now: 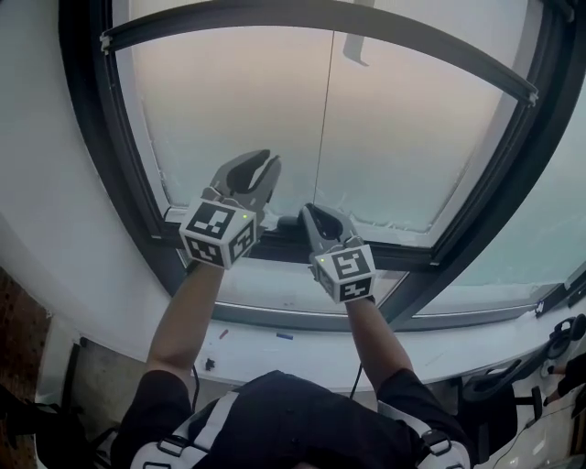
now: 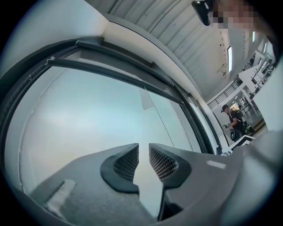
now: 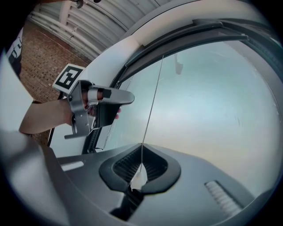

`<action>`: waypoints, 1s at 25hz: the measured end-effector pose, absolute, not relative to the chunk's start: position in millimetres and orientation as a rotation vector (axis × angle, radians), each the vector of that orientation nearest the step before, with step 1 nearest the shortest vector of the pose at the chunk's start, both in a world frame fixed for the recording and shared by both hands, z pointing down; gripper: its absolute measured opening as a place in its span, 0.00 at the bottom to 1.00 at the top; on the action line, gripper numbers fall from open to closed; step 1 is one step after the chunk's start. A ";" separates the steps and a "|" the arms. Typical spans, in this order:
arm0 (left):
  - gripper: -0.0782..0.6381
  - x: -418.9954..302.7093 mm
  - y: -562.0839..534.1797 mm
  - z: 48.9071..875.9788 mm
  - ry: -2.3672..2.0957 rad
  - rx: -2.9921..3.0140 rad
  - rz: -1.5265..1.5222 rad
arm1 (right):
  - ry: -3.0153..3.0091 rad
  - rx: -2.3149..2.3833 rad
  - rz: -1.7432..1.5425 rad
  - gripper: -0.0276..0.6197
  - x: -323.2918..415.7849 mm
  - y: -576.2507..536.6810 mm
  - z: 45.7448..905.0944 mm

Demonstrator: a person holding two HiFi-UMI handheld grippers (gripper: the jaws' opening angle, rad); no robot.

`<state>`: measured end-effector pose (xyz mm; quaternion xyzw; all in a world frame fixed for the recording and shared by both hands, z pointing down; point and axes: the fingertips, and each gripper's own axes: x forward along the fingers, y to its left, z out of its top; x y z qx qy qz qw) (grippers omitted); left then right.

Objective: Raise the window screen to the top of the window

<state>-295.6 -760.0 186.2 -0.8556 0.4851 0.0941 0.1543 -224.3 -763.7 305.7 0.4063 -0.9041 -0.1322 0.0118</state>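
Note:
The window [image 1: 275,128] fills the head view, with a dark screen bar [image 1: 320,16] curving across its top. A thin pull cord [image 1: 325,119] drops from that bar to my right gripper [image 1: 311,212], which is shut on it just above the lower frame. In the right gripper view the cord [image 3: 152,106] runs straight into the closed jaws [image 3: 141,161]. My left gripper [image 1: 265,167] is beside it on the left, in front of the glass. Its jaws [image 2: 143,152] stand open with nothing between them. The cord [image 2: 161,119] passes to its right.
A small tab [image 1: 354,50] hangs near the top of the glass. The dark window frame [image 1: 137,201] and a white sill [image 1: 302,353] with small items lie below my hands. A brick wall [image 1: 18,321] is on the left; a person [image 2: 232,117] stands far behind.

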 end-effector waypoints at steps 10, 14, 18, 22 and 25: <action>0.22 -299.3 -766.3 191.2 1.401 -2.476 0.254 | -2.834 1.285 -0.523 0.05 -231.3 -768.8 265.8; 0.21 -302.2 -766.5 196.5 1.408 -2.485 0.274 | -2.833 1.273 -0.637 0.05 -241.0 -760.0 240.8; 0.20 -310.8 -766.2 192.2 1.429 -2.474 0.310 | -2.839 1.317 -0.683 0.05 -237.0 -765.7 217.0; 0.19 -321.1 -764.9 190.1 1.463 -2.459 0.340 | -2.786 1.340 -0.769 0.05 -235.9 -768.9 199.9; 0.14 -326.9 -764.4 190.2 1.500 -2.433 0.348 | -2.738 1.364 -0.845 0.05 -235.8 -771.4 191.1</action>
